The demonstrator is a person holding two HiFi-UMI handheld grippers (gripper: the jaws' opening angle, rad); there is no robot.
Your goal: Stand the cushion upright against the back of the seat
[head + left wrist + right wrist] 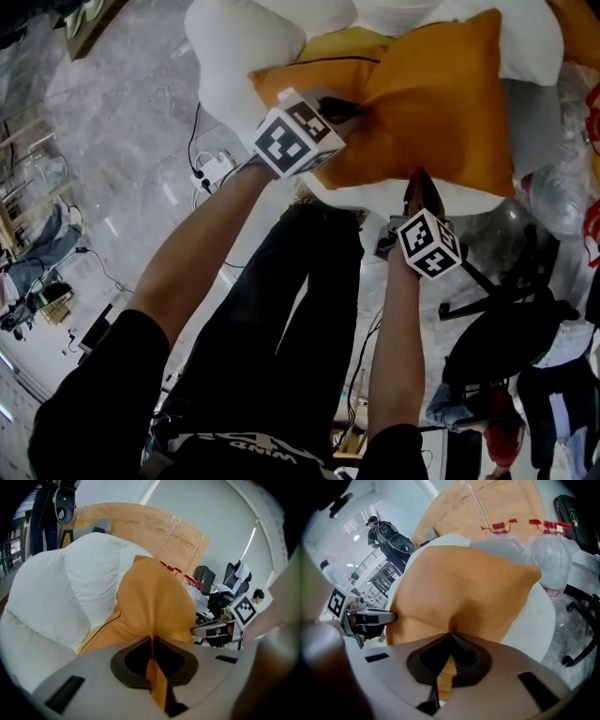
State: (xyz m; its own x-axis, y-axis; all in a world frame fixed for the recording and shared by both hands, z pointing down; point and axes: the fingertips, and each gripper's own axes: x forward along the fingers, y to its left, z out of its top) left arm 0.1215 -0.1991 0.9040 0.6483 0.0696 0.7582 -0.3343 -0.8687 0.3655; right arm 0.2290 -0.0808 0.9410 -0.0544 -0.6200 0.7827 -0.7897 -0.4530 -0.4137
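Cushion (pixel 441 103): orange, lying slumped on the white seat (pixel 234 56), not yet upright. Its near edge faces the person. The puffy white backrest (pixel 70 583) rises behind and beside it in the left gripper view.

Left claw (pixel 349 111): clenched on a fold of orange fabric at the cushion's left side. The left gripper view shows the cloth nipped between the closed jaws (pixel 152 639).

Right claw (pixel 418 183): also clenched, biting the cushion's near lower edge. The right gripper view shows orange fabric drawn into the shut jaws (pixel 451 634).

Step in hand, as I judge it: both grips are set and the lift and tilt toward the backrest comes next.

Risks from here:
- Both claws seem to hold only a thin pinch of cover, not the stuffing. A pull may drag the cloth free, or the fabric may slip out under the cushion's weight.
- The body is soft, so it could sag or fold between the two grip points instead of rising flat.
- An uneven lift, one hand ahead of the other, would twist it and leave it leaning.
- The backrest looks very yielding, so a cushion set against it may slump forward once released.
- Large water bottles (pixel 553 559) stand near the seat's right side. A wide swing of the right hand could knock them.
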